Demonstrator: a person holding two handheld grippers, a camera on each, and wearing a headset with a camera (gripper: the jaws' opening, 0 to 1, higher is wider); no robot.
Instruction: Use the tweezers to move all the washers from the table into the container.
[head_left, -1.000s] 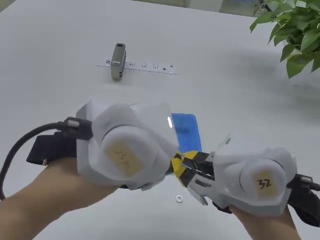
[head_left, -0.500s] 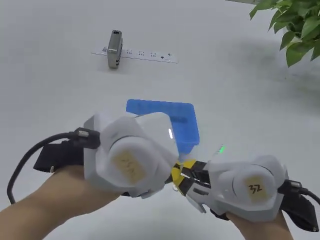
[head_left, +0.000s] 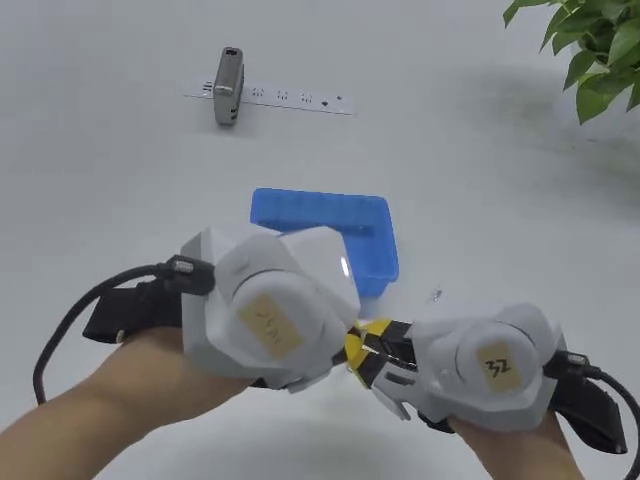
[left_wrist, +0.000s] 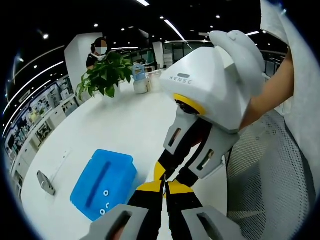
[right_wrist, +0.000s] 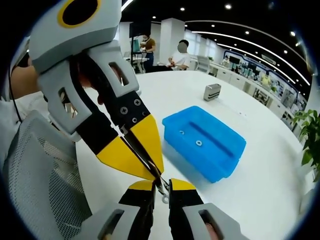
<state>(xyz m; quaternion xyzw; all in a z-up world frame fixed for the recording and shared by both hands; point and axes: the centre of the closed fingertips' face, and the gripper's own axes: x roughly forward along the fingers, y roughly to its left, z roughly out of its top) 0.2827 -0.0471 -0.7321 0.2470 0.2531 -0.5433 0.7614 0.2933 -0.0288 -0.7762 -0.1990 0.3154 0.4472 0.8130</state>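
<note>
My left gripper (head_left: 352, 346) and right gripper (head_left: 374, 352) meet tip to tip low in the head view, just in front of the blue container (head_left: 322, 232). In the right gripper view, thin dark tweezers (right_wrist: 142, 157) run out between the left gripper's (right_wrist: 150, 167) yellow jaws. Their tip sits between the nearly closed jaws of my right gripper (right_wrist: 161, 189), with a small washer (right_wrist: 165, 199) at it. The container (right_wrist: 205, 141) holds washers (right_wrist: 198, 143). In the left gripper view my left gripper (left_wrist: 164, 189) is shut, and the container (left_wrist: 102, 182) lies to its left.
A white power strip (head_left: 285, 98) with a grey adapter (head_left: 228, 85) lies at the far side of the white table. A plant (head_left: 595, 45) stands at the right. A small shiny bit (head_left: 435, 295), perhaps a washer, lies right of the container. A mesh chair (left_wrist: 270, 185) is near.
The head camera has tilted, so more of the container shows. Both grippers stay joined at the tips. The washer that lay on the table below them a second ago is out of sight.
</note>
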